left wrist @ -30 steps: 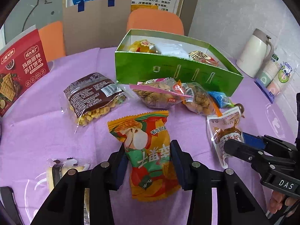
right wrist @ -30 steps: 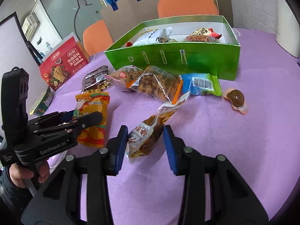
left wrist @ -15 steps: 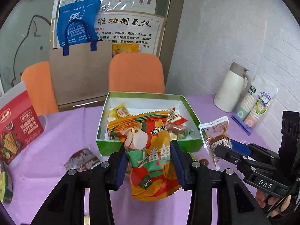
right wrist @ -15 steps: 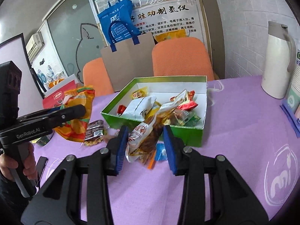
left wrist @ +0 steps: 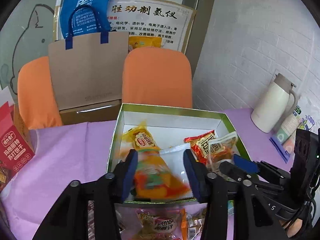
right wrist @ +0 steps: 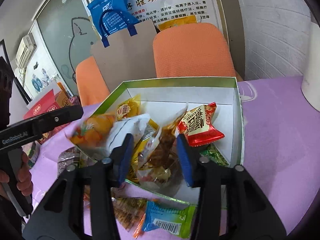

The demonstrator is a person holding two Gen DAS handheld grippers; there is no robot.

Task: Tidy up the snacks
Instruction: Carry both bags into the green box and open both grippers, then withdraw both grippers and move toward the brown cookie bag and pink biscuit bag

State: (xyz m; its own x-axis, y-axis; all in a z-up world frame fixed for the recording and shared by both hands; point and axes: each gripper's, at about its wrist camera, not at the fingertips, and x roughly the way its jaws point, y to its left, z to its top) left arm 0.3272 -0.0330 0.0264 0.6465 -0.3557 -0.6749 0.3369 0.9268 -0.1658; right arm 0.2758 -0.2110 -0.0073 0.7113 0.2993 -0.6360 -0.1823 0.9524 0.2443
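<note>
The left gripper (left wrist: pixel 160 172) hung with fingers spread over the green box (left wrist: pixel 172 108), a blurred orange snack bag (left wrist: pixel 158 178) loose between them. The right gripper (right wrist: pixel 154 156) stood equally wide above the box, its brown snack pouch (right wrist: pixel 164 140) unclamped among the packets.

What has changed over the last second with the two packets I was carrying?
Both grippers carried their packets from the table up over the green box and opened. The left gripper released the orange fruit-chip bag, now blurred and dropping into the box; the right gripper let go of the clear brown-snack pouch, which is falling among the packets inside. The box, the white jug and the loose snacks in front stayed put.
</note>
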